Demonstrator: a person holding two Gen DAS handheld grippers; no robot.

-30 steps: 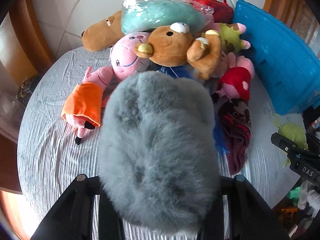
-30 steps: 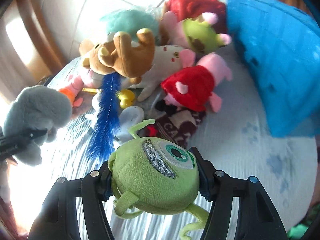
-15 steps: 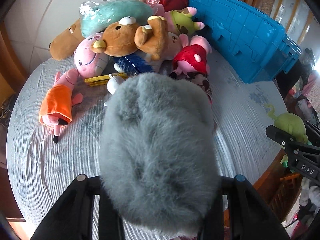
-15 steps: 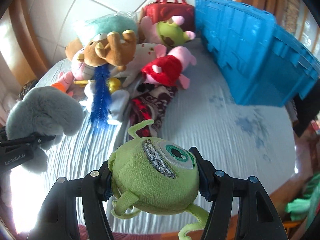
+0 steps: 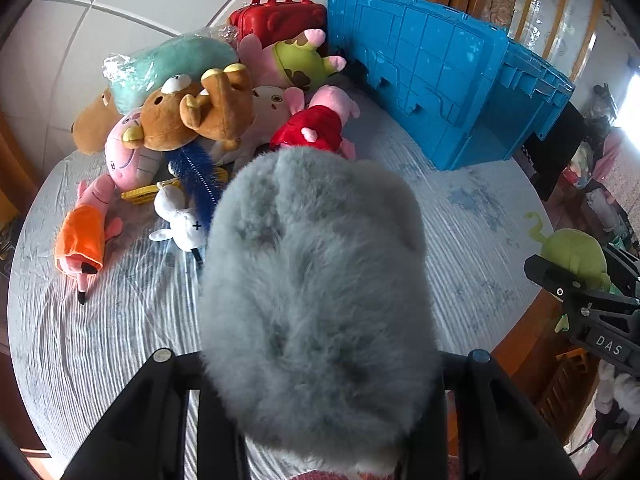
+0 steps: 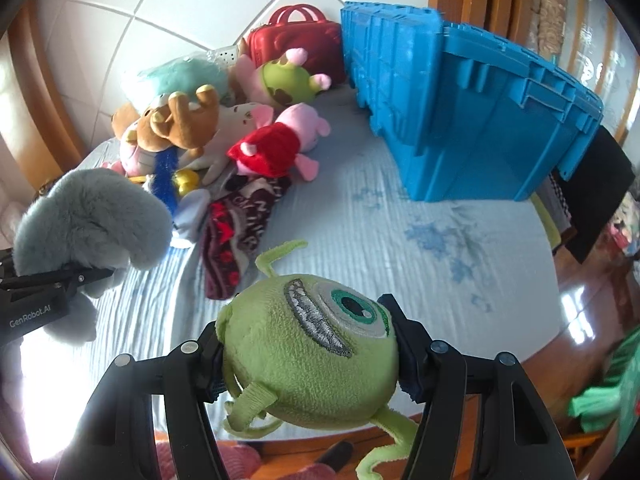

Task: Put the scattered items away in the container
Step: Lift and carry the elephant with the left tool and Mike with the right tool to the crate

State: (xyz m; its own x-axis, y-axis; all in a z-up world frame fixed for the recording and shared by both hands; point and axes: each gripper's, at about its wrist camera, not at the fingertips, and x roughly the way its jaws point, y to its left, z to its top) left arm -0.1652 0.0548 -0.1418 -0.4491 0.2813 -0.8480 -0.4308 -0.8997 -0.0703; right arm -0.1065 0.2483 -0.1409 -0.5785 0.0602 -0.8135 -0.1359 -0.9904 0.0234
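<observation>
A fluffy grey plush (image 5: pixel 316 300) fills the left wrist view, and my left gripper (image 5: pixel 320 392) is shut on it, its fingertips hidden under the fur. The same grey plush (image 6: pixel 88 220) shows at the left of the right wrist view. My right gripper (image 6: pixel 308 356) is shut on a green one-eyed monster plush (image 6: pixel 308 352), also seen as the green plush (image 5: pixel 572 256) at the right edge of the left view. The blue crate (image 6: pixel 472 112) (image 5: pixel 448 92) stands at the back right of the round table. Both held toys hang above the table's near part.
A heap of toys lies at the back left: a brown bear (image 5: pixel 192 120), a pig in red (image 6: pixel 276 148), a pig in orange (image 5: pixel 84 236), a teal plush in plastic (image 5: pixel 168 64), a red bag (image 6: pixel 300 44), a blue brush (image 5: pixel 200 176), a dark patterned cloth (image 6: pixel 236 232). The table edge (image 6: pixel 500 364) is near, wooden floor beyond.
Both grippers, still holding their plushes, have pulled back and risen from the toy heap and swung toward the right, so more of the blue crate and the table edge shows.
</observation>
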